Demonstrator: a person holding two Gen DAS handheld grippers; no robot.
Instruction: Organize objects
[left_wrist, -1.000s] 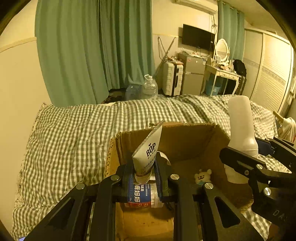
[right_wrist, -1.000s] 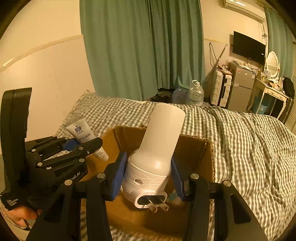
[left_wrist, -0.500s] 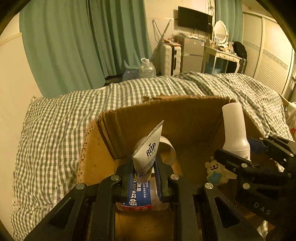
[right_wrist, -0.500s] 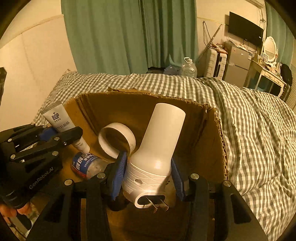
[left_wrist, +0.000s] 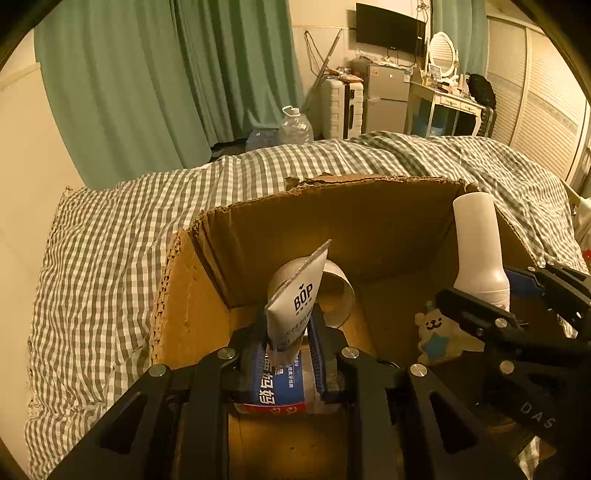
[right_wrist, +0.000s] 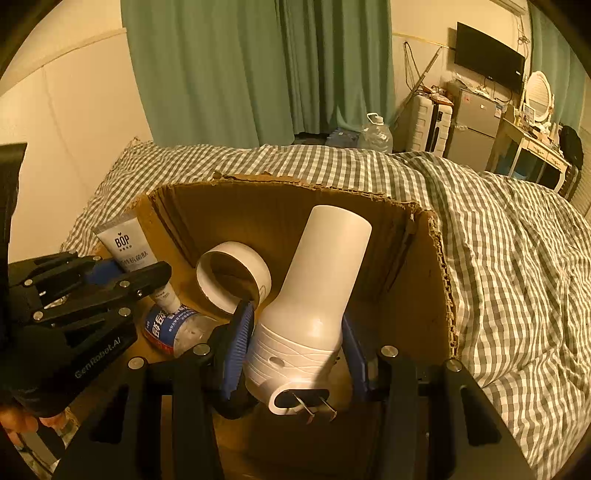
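A: Start nearest. What does the left gripper have?

B: Its jaws are clenched on a white BOP tube, cap end down, crimped end tilted up to the right. It hangs inside the cardboard box, just above a plastic bottle with a blue label lying on the box floor.

A: And the right gripper?

B: Jaws grasping a white plug-in device by its ribbed base, between the blue pads. The two metal prongs face the camera and its long neck leans up and to the right. It is also inside the box, on the right side.

A: What else lies in the box?

B: A white tape roll stands on edge behind the bottle, and a small white plush toy sits on the floor between the two grippers.

A: Beyond it?

B: The box rests on a bed with a green checked cover. Past the bed are green curtains, a large water jug, a white suitcase and a wall television.
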